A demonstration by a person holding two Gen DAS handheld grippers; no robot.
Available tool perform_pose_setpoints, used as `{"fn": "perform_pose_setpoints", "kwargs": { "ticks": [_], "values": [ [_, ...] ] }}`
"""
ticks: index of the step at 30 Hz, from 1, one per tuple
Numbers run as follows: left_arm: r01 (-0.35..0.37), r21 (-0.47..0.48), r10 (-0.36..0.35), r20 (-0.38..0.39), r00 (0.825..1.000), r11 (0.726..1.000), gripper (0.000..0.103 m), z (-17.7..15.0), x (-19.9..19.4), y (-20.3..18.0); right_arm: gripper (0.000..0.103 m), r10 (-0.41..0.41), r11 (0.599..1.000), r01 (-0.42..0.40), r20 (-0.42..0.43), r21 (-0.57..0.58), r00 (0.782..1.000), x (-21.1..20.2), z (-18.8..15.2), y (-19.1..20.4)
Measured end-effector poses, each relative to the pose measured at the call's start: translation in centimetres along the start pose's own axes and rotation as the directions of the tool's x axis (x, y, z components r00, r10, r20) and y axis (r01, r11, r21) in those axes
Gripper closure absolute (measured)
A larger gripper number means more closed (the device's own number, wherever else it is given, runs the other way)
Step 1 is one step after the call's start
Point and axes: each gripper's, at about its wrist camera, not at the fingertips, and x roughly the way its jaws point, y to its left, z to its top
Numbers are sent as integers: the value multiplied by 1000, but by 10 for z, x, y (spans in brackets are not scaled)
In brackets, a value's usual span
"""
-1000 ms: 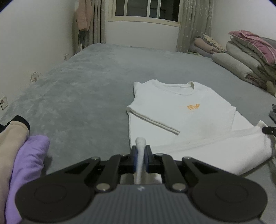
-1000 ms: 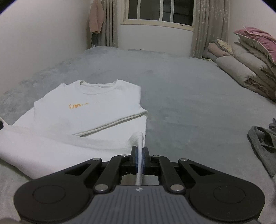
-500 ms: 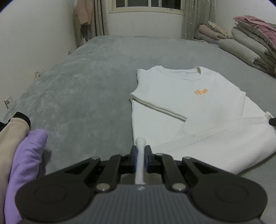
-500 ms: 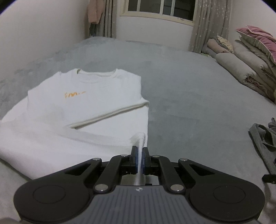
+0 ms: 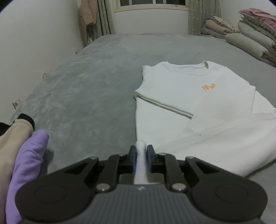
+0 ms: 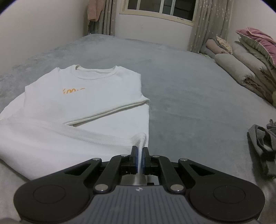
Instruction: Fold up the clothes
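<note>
Here a soft white shirt (image 5: 189, 96) lies flat on plush grey bedding (image 5: 89, 89).

A bedroom in a home. A wide bed (image 5: 96, 82) covered in a grey plush blanket fills the room, running up to plain white walls. At the far end a curtained window (image 6: 160, 10) sits above it. Folded quilts and pillows (image 6: 245, 69) are stacked along the right edge. A pinkish garment (image 5: 88, 12) hangs beside the curtain, and loose clothes (image 5: 25, 155) lie on the bed.
</note>
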Motion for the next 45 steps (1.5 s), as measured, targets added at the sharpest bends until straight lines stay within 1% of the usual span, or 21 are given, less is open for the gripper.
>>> {"fn": "perform_pose_setpoints", "kwargs": {
  "ticks": [3,6,11,13,16,20,23,27,30,33,34,35,36,38,39,40,41,42,43,44,45],
  "values": [
    [-14,4,14,3,1000,1000,89,0,0,-2,98,0,1000,0,3,8,1000,0,-1,0],
    [-14,-17,15,5,1000,1000,91,1,-3,0,98,-5,1000,5,10,13,1000,-3,0,0],
    [-3,-85,7,42,999,996,94,8,-12,10,98,-31,999,28,80,34,996,-17,6,-3],
    [1,-102,6,61,998,995,95,11,-13,13,99,-46,999,45,100,15,994,-19,7,-1],
    [-3,-100,11,85,996,995,96,18,-10,13,99,-75,996,80,122,-37,990,-15,8,6],
    [-4,-113,19,127,992,994,96,34,-2,16,99,-89,995,94,153,-25,984,-8,18,5],
    [-8,-102,23,147,989,995,96,50,5,16,99,-111,992,119,174,-36,979,0,25,8],
    [-9,-78,22,169,985,997,96,73,15,16,99,-134,988,144,173,-47,976,18,35,8],
    [-21,-55,31,188,982,998,96,92,27,16,99,-142,987,153,194,-41,971,26,52,4],
    [-25,-56,34,180,983,998,96,114,45,19,99,-139,987,153,220,-47,966,34,70,1],
    [-31,-56,40,176,984,998,96,122,52,19,99,-138,987,153,223,-51,965,38,77,0],
    [-66,-46,73,175,982,997,99,130,61,18,99,-138,987,153,224,-55,965,44,83,-1],
    [-112,-34,116,175,978,993,100,137,69,17,99,-138,986,155,220,-60,966,52,88,-2],
    [-149,-33,153,164,975,988,100,151,87,22,99,-150,984,165,196,-64,969,71,98,-4],
    [-141,-53,148,142,979,989,100,157,98,26,99,-149,985,162,183,-60,972,81,101,-6],
    [-116,-72,124,107,987,991,100,160,108,30,99,-147,986,158,171,-54,974,91,103,-8],
    [-77,-86,83,71,994,993,100,161,115,32,99,-143,987,152,158,-48,977,100,105,-9],
    [-6,-102,10,41,999,995,99,159,118,35,99,-140,988,149,147,-51,979,108,105,-8],
    [49,-115,-46,28,999,992,98,157,118,38,99,-131,989,140,136,-56,982,113,105,-8],
    [64,-123,-62,19,998,990,94,153,117,41,99,-120,990,128,125,-61,985,116,104,-8],
    [63,-134,-62,8,998,989,93,151,116,45,99,-102,992,109,111,-58,988,119,102,-11]
  ]
}}
